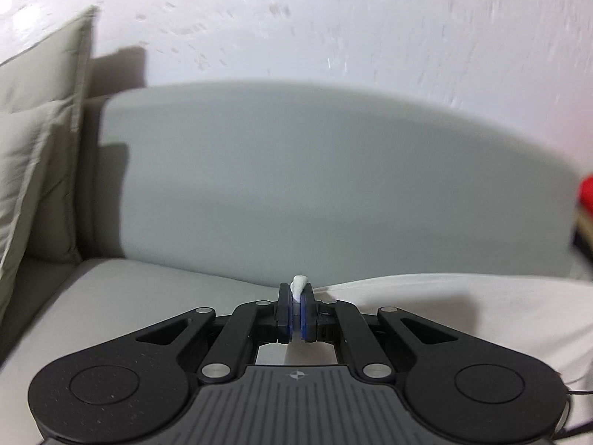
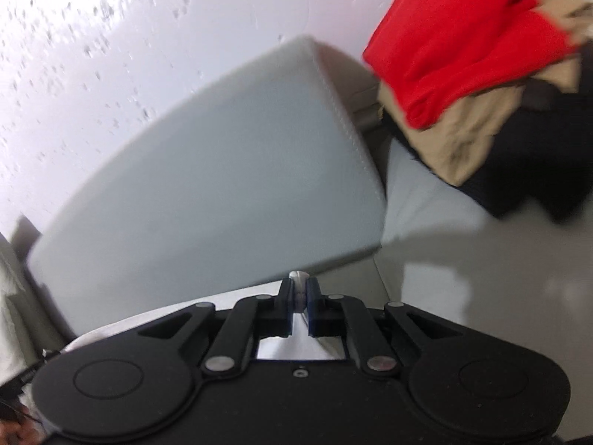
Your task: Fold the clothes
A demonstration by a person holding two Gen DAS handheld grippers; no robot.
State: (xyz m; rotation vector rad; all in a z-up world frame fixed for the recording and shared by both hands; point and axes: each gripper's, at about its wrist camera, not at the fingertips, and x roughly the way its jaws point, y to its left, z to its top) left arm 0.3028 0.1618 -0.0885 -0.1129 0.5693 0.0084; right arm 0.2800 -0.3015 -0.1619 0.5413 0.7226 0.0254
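Note:
A white garment [image 1: 463,307] lies over the sofa seat at the right of the left wrist view. My left gripper [image 1: 296,296] is shut on a small pinch of its white cloth, which pokes up between the blue pads. My right gripper [image 2: 299,289] is shut on white cloth too; a tuft shows at the fingertips and the garment [image 2: 289,341] hangs beneath it. Both grippers are raised in front of the grey back cushion [image 1: 315,185].
A pile of clothes, red [image 2: 463,37] on tan [image 2: 467,137] on dark [image 2: 537,178], sits on the seat at the right. Beige pillows [image 1: 33,141] stand at the left end of the sofa. A white speckled wall [image 1: 296,18] is behind.

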